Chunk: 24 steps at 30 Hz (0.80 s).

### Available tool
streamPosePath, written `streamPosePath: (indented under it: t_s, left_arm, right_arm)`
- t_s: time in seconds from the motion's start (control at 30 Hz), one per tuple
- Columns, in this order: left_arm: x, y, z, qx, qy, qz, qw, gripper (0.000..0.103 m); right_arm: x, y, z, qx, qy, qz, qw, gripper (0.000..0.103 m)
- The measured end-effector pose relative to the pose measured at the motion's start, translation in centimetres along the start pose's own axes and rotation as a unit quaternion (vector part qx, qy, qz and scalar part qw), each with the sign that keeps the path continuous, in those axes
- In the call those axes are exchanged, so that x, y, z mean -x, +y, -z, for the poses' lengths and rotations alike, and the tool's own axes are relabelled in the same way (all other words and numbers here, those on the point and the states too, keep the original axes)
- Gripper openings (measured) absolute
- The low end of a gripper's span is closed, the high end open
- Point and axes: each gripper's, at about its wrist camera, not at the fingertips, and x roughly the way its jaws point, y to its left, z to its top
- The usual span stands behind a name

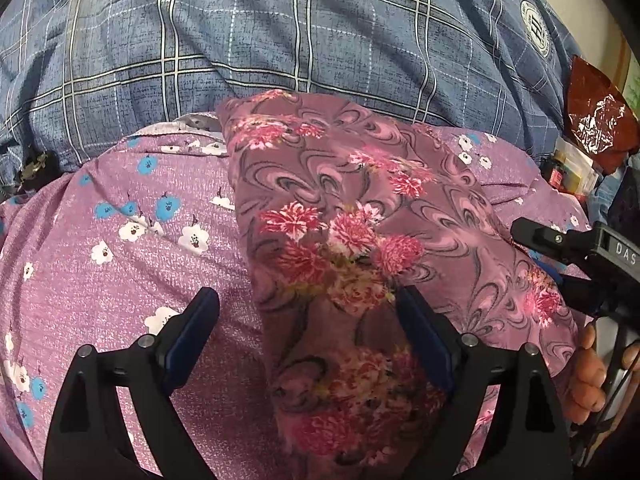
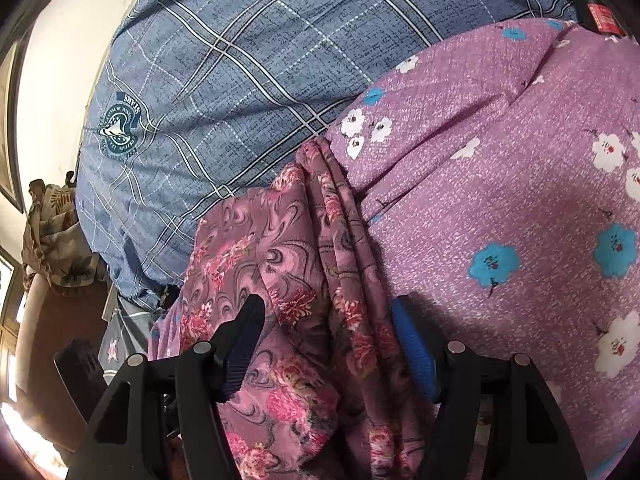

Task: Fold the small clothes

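Landmark: the dark pink floral garment [image 1: 340, 248], folded into a long strip, lying on a lilac sheet [image 1: 120, 240] printed with blue and white blossoms.

Left wrist view, from the left edge across:
- Lilac sheet fills the ground left of the garment; a blue checked quilt [image 1: 280, 32] rises beyond the garment's far end.
- Left gripper [image 1: 308, 304] hangs over the near part of the garment, jaws spread wide. Its left finger sits over bare sheet beside the garment's left edge; its right finger sits over the garment itself. Pads press nothing.
- Right of the garment: the right gripper's black body enters from the frame edge, with a hand [image 1: 588, 376] wrapped round its handle. Whether its tips touch the garment's right side cannot be told from here.
- Beyond that, off the far right of the garment, a reddish foil packet [image 1: 596, 112] and small clutter.

Right wrist view, from the left edge across:
- White wall, a patterned cloth heap [image 2: 52, 236], then the checked quilt with a round badge [image 2: 120, 128].
- The garment [image 2: 280, 248] runs towards the camera in stacked, ridged layers.
- Right gripper [image 2: 324, 320] straddles those layers, jaws fairly wide; fabric lies between the fingers, but the pads do not visibly clamp it.
- Right of the garment, lilac sheet again.
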Motion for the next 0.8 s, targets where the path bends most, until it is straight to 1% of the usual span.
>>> streamPosePath:
  t_s: [0.17, 0.47, 0.67, 0.73, 0.8]
  left_arm:
    - [0.1, -0.1, 0.0, -0.003, 0.0, -0.003, 1.0, 0.091]
    - [0.0, 0.1, -0.3, 0.007, 0.006, 0.004, 1.0, 0.091]
    - [-0.1, 0.6, -0.4, 0.025, 0.016, 0.027, 0.9992, 0.091]
    - [0.2, 0.6, -0.5, 0.023, 0.01, 0.033, 0.9991, 0.091]
    - [0.6, 0.4, -0.5, 0.016, 0.001, 0.034, 0.9993, 0.091]
  right_arm:
    - [-0.3, 0.4, 0.3, 0.001, 0.0, 0.002, 1.0, 0.071]
    - [-0.6, 0.4, 0.4, -0.003, 0.001, -0.006, 1.0, 0.072]
    - [-0.8, 0.7, 0.6, 0.0, 0.012, -0.027, 1.0, 0.072]
    - [-0.8, 0.9, 0.7, 0.004, 0.017, -0.036, 0.999, 0.072]
    - [-0.9, 1.2, 0.8, 0.016, 0.021, -0.035, 0.999, 0.072]
